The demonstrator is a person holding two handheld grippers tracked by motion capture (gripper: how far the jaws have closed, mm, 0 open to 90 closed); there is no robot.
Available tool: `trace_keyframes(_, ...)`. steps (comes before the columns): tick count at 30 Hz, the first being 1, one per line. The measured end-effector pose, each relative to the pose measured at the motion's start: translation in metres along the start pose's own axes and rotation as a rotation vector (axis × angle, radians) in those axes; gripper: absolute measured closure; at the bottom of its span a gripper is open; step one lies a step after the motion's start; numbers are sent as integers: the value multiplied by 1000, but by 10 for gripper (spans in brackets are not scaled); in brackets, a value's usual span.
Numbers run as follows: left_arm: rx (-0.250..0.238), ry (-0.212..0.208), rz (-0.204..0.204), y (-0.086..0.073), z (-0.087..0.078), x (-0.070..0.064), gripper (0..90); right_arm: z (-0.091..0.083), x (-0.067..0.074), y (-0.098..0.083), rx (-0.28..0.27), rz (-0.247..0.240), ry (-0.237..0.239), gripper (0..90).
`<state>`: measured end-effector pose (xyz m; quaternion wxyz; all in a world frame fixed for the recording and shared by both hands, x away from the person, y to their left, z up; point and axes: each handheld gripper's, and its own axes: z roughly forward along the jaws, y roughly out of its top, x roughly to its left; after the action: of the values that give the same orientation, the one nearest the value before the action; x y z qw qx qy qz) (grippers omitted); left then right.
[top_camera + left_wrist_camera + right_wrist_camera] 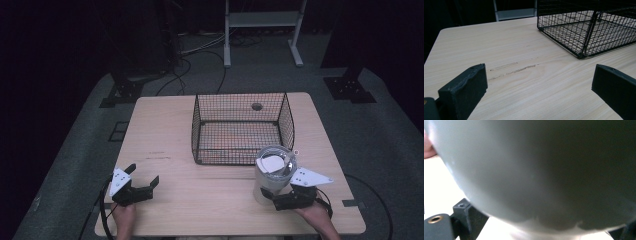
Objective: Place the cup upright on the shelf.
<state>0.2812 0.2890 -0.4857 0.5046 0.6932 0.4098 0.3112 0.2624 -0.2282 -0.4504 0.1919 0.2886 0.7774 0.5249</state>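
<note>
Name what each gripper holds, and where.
Right gripper clamps the white cylindrical container low on its side wall. Left gripper holds nothing, jaws open.

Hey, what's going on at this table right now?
A person at a light wooden table holds a two-jaw gripper in each hand. The right gripper is at a pale, round, open-topped container, which stands just in front of a black wire mesh basket; the jaws sit either side of its base, though I cannot tell whether they are clamped. The left gripper rests near the table's front left with its jaws wide apart, holding nothing.
</note>
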Motion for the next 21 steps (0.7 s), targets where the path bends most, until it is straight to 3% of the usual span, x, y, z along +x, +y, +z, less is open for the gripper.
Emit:
trace_keyframes(4, -2, 0, 0, 0, 0, 0, 0, 2, 2, -3, -25, -34, -18, 75)
trace_keyframes(21, -5, -5, -4, 0, 0, 1, 0, 2, 0, -7, -68, -39, -12, 87)
